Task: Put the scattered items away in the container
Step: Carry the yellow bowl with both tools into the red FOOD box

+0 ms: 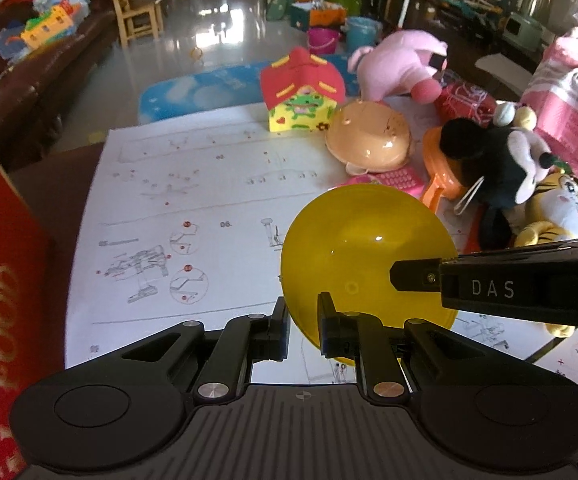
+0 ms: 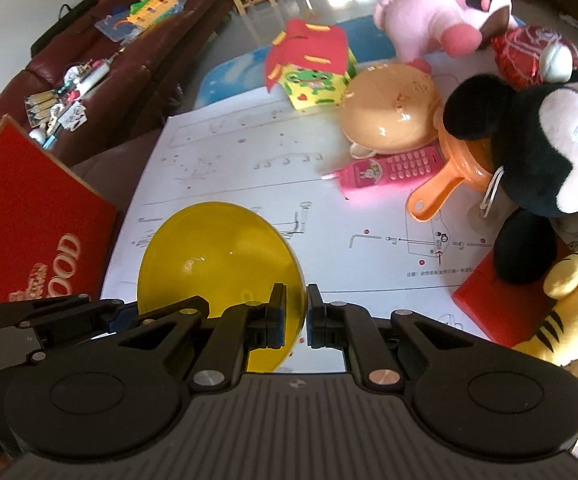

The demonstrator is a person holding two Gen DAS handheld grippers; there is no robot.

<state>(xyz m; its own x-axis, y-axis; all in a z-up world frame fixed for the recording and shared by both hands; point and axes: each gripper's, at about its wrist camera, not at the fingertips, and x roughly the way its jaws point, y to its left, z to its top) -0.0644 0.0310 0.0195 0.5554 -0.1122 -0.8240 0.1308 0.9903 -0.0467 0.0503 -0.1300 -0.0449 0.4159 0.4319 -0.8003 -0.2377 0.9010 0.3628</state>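
Yellow translucent bowl [image 1: 365,256] hangs above the instruction sheet [image 1: 193,208], its rim pinched between both closed grippers: left gripper [image 1: 303,320] and right gripper [image 2: 293,312].

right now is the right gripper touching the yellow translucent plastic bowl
Touching. In the right wrist view the right gripper is shut on the rim of the yellow translucent plastic bowl, the thin edge pinched between its fingers with no gap.

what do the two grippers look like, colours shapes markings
Both are matte black. The left gripper and right gripper have ribbed bases, round side discs, silver rivets and linkage arms, with blue at the fingers. One finger shows white "DAS" lettering.
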